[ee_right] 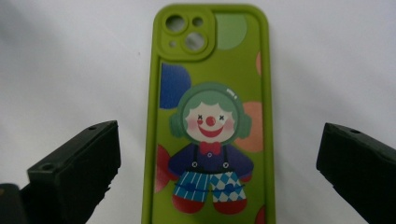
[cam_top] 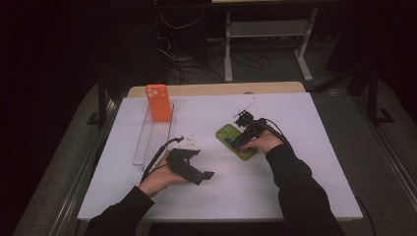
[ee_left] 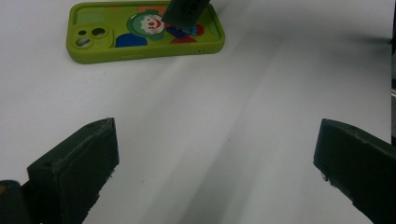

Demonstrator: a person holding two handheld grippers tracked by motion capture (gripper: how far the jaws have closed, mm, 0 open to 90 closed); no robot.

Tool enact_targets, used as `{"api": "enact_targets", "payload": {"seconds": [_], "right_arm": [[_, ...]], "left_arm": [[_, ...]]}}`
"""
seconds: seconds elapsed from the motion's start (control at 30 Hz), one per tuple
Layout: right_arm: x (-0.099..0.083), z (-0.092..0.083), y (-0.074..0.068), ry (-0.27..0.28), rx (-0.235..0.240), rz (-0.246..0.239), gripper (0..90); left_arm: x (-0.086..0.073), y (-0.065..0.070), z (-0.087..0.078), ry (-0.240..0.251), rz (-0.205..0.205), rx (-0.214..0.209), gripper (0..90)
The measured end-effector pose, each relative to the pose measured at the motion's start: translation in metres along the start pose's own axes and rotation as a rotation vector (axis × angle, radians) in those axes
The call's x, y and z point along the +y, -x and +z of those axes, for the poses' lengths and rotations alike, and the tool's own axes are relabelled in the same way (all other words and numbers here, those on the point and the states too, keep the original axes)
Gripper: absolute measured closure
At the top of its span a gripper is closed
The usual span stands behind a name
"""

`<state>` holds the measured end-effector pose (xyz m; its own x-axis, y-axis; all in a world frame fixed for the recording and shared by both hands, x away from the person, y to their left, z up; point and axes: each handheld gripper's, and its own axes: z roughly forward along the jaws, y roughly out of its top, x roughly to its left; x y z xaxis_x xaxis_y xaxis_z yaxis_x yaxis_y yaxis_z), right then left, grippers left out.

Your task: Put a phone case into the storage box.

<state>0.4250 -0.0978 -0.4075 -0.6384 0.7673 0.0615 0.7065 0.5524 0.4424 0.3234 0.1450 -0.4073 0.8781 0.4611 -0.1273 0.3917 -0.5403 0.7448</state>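
A: High view?
B: Green phone case (cam_top: 236,141) flat on white table (cam_top: 295,187), right gripper (cam_top: 242,142) over it; left gripper (cam_top: 196,173) apart.

A: Left gripper view?
B: Jaws wide, empty; case (ee_left: 140,35) far ahead.

A: Right gripper view?
B: Jaws wide, straddling case (ee_right: 210,116), clown side up.
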Motion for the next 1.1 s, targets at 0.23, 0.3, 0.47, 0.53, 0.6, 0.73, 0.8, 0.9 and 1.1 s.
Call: {"api": "enact_targets", "payload": {"seconds": [0.23,0.3,0.47,0.53,0.6,0.73,0.8,0.9,1.1], "right_arm": [[-0.003,0.009,-0.002,-0.051,0.003,-0.032,0.0],[-0.003,0.012,-0.003,-0.066,-0.002,-0.039,0.0],[-0.005,0.017,-0.003,-0.086,-0.003,-0.038,0.3],[-0.006,0.019,-0.003,-0.092,-0.002,-0.040,1.2],[-0.006,0.021,-0.003,-0.098,0.006,-0.040,2.5],[-0.008,0.024,-0.003,-0.118,0.009,-0.042,5.2],[-0.008,0.025,-0.003,-0.121,0.010,-0.044,7.4],[-0.008,0.024,-0.003,-0.124,-0.003,-0.054,11.7],[-0.008,0.023,-0.003,-0.131,-0.010,-0.064,13.5]], "left_arm": [[0.000,0.000,0.001,-0.006,0.002,-0.003,0.0],[-0.001,0.001,0.001,-0.009,-0.003,-0.005,0.0],[-0.001,0.001,0.002,-0.008,0.000,-0.005,0.0],[-0.001,0.001,0.002,-0.009,0.000,-0.004,0.0],[-0.001,0.001,0.002,-0.012,0.003,-0.004,0.0],[-0.001,0.001,0.002,-0.013,0.003,-0.004,0.0],[-0.001,0.001,0.002,-0.015,0.008,-0.005,0.0],[-0.001,0.001,0.003,-0.015,0.006,-0.006,0.0],[-0.001,0.002,0.003,-0.017,0.006,-0.006,0.0]]}}
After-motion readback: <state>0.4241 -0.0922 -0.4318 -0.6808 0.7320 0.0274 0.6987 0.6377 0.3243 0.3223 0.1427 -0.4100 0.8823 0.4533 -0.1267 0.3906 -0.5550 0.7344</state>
